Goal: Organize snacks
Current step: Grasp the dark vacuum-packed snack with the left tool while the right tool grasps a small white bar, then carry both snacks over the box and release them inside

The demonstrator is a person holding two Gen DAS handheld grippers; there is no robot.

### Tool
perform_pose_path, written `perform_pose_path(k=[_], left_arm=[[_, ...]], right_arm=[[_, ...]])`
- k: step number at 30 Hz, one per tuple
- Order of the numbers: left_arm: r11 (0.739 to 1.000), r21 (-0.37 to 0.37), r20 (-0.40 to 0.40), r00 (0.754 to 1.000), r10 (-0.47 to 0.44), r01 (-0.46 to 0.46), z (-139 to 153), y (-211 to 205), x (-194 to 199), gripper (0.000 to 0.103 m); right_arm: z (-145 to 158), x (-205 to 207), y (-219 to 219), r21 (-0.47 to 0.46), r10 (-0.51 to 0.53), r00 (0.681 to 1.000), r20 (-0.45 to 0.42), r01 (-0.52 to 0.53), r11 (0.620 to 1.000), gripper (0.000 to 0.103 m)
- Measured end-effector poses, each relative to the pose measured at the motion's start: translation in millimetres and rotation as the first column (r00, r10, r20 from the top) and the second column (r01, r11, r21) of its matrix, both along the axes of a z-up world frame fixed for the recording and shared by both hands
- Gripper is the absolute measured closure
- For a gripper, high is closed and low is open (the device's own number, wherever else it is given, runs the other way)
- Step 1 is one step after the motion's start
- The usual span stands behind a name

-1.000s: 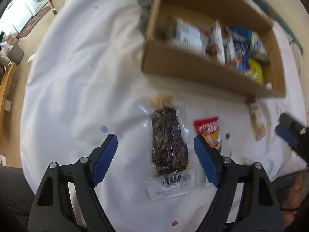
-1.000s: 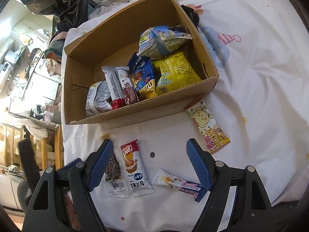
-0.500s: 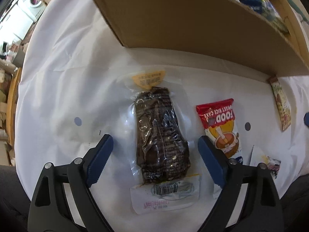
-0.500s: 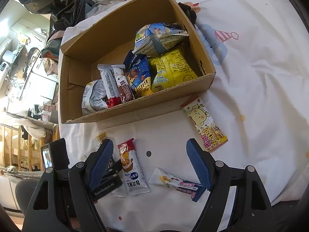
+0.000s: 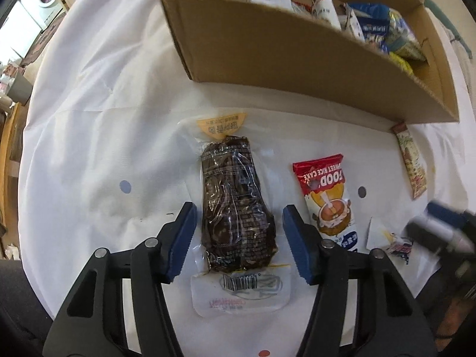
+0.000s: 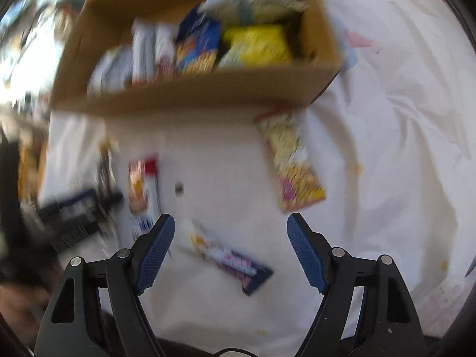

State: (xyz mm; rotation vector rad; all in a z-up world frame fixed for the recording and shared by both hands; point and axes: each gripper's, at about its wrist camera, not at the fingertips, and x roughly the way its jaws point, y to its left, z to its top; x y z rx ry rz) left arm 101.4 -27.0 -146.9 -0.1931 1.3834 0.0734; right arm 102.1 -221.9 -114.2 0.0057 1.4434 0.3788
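Note:
A dark vacuum-packed snack (image 5: 232, 178) in clear wrap lies on the white cloth in front of the cardboard box (image 5: 282, 50). My left gripper (image 5: 238, 209) points down over it. Its jaws are closing with the snack's lower half between them, and the blue pads stand just off its sides. My right gripper (image 6: 230, 218) is open over a small white and blue packet (image 6: 229, 257), with nothing between its fingers. This view is blurred. A red rice cake packet (image 5: 325, 196) lies right of the dark snack, and a yellow cartoon packet (image 6: 293, 163) lies near the box's right corner.
The box (image 6: 193, 95) holds several snack bags standing in a row. The white cloth (image 5: 89, 148) has wrinkles and coloured dots. A washing machine (image 5: 44, 0) and furniture show at the far left. A person's dark clothing fills the bottom edge.
The left jaws have narrowed around the dark snack and the gripper has sunk closer to it. The right gripper has tipped down and dropped toward the small packet, blurring its view.

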Motion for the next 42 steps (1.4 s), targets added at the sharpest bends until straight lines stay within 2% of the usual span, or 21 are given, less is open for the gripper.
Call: perform_pose_path(k=[3,7,9,10,11,16,22,28,32,38,42], left_arm=[[0.999,-0.027,0.002,1.000,0.018,-0.018,4,5,-2,0.048],[0.998,-0.054,0.019,0.999,0.031,-0.030,15,14,-3,0.049],[0.997,-0.066,0.023,0.999,0.033,-0.031,19,17,-7,0.048],[0.997,-0.070,0.025,0.999,0.033,-0.031,22,20,-10,0.049],[0.997,-0.072,0.030,0.999,0.028,-0.026,25,21,-13,0.049],[0.998,-0.069,0.102,0.995,-0.001,0.008,49,24,-25,0.048],[0.995,-0.100,0.183,0.983,0.028,-0.010,89,40,-43,0.049],[0.998,-0.057,0.335,0.941,0.036,-0.018,143,53,-52,0.049],[0.999,-0.025,0.388,0.921,0.037,-0.030,169,52,-37,0.049],[1.000,0.013,0.444,0.896,-0.016,0.012,191,40,-1,0.048],[0.999,0.020,0.448,0.893,-0.051,0.046,195,32,26,0.048]], right_arm=[[-2,-14,17,-0.026,0.111,0.994,0.018,-0.111,0.994,0.030],[-19,-20,31,-0.149,0.188,0.982,0.006,-0.184,0.971,0.051],[-22,-22,37,-0.175,0.223,0.975,0.010,-0.218,0.960,0.060],[-22,-23,40,-0.170,0.238,0.971,0.010,-0.233,0.958,0.079],[-21,-25,43,-0.166,0.250,0.968,0.009,-0.245,0.955,0.084],[1,-30,41,-0.065,0.242,0.968,0.060,-0.238,0.969,0.085],[31,-25,28,0.050,0.160,0.979,0.123,-0.167,0.985,0.085],[61,-12,15,0.203,0.074,0.980,0.183,-0.112,0.973,0.084],[83,-5,11,0.293,0.015,0.969,0.247,-0.089,0.952,0.084],[111,10,-12,0.375,-0.116,0.936,0.334,-0.019,0.927,0.084],[121,30,-37,0.430,-0.220,0.912,0.345,0.055,0.901,0.084]])
